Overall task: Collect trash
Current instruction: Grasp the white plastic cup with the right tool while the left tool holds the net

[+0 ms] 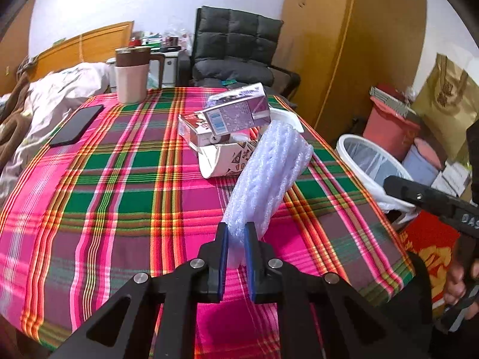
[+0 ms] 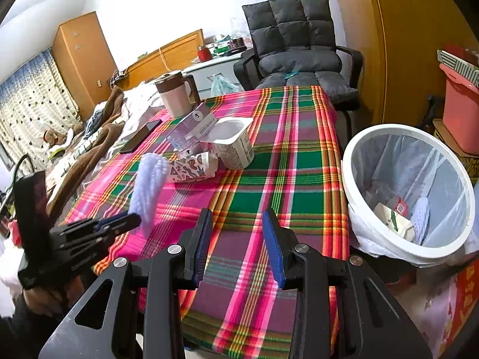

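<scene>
White foam netting [image 1: 269, 176] sits pinched in the left gripper [image 1: 236, 239], the right gripper [image 2: 238, 218] gapes empty, the bin [image 2: 353, 152] holds scraps, and cartons [image 1: 233, 113] and a yogurt cup [image 2: 233, 143] wait.

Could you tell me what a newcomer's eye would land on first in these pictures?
Probably the loud pink-and-green plaid tablecloth, then the white foam netting clamped in the left gripper above it. Next comes the bag-lined white trash bin off the table's right side, beside the open, empty right gripper.
</scene>
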Motion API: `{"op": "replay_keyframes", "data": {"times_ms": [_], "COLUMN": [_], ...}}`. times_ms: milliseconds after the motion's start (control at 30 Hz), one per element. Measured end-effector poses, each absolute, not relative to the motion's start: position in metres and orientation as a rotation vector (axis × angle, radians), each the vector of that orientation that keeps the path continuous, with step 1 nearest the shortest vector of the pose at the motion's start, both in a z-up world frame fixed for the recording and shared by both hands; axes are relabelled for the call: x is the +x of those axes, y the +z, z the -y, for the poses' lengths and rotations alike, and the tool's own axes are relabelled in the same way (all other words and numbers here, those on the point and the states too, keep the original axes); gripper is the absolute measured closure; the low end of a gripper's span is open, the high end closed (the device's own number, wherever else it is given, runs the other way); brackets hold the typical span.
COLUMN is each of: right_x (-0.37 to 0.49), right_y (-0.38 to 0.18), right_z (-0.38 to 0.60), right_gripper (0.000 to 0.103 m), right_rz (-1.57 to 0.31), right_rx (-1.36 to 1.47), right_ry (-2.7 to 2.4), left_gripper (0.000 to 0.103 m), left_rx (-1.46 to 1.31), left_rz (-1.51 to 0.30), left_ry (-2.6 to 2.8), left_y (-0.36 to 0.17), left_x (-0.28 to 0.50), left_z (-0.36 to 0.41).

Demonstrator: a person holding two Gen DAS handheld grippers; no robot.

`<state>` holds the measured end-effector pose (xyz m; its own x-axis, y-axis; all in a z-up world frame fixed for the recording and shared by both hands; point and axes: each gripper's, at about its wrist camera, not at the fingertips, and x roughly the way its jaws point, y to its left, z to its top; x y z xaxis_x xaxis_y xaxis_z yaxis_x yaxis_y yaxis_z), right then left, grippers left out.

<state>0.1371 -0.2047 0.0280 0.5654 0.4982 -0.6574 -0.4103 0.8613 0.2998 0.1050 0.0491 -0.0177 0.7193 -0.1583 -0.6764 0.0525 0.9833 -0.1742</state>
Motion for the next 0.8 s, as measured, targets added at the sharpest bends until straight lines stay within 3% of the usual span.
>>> {"op": "replay_keyframes", "data": {"times_ms": [800], "right_x": [0.199], "right_y": [0.029], "right_z": [0.169], "right_gripper": [0.066], "right_rz": [-0.825], "right_rx": [0.126], "right_ry": [0.540], "left_gripper": [0.092], "left_rx": [-0.238], "left_rz": [-0.702], "left_ry": [0.064], "left_y": [-0.001], "left_x": [0.133], "left_z": [-0.082]}}
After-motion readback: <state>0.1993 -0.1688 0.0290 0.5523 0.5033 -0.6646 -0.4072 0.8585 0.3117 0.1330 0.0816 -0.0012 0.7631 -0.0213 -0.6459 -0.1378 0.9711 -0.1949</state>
